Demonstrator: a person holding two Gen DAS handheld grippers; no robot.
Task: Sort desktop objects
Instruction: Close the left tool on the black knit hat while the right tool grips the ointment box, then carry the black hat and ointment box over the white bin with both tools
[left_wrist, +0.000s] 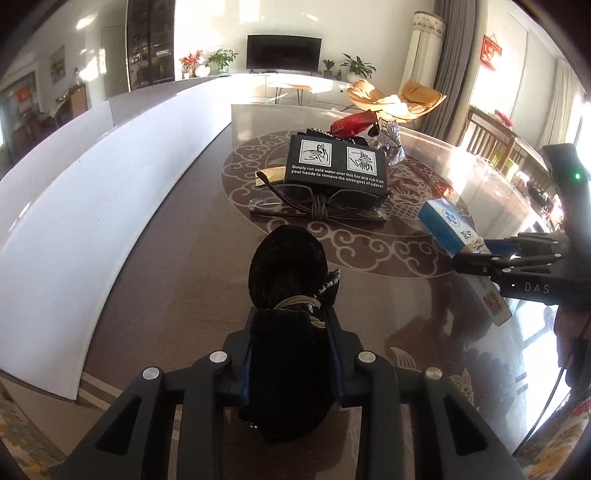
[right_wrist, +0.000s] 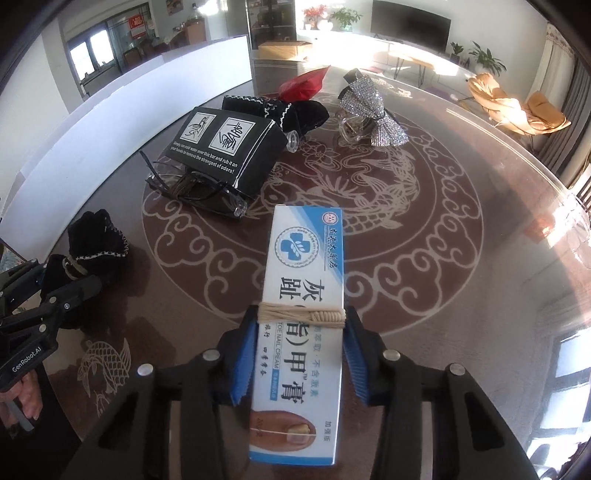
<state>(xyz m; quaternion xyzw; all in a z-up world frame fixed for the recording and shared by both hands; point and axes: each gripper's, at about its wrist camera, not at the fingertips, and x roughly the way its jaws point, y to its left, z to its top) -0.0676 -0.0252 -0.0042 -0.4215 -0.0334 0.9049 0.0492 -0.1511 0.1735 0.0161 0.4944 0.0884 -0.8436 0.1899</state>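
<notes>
Already both of my grippers were loaded. My left gripper (left_wrist: 291, 354) was closed around a black velvet pouch (left_wrist: 286, 280), soft and squashy, gripped below its cord tie so the loose top flopped forward over the bench (left_wrist: 166, 295). My right gripper (right_wrist: 301, 339) was closed on the nail cream box (right_wrist: 304, 295), pinched across its narrow sides near the string binding; I judged it light, stiff cardboard that would crush if squeezed harder. Farther along the bench lay the black soap-bar box (right_wrist: 225, 147) resting on a pair of glasses (right_wrist: 199, 192), with a rhinestone bow (right_wrist: 369, 107) and a red packet (right_wrist: 304, 85) beyond.
</notes>
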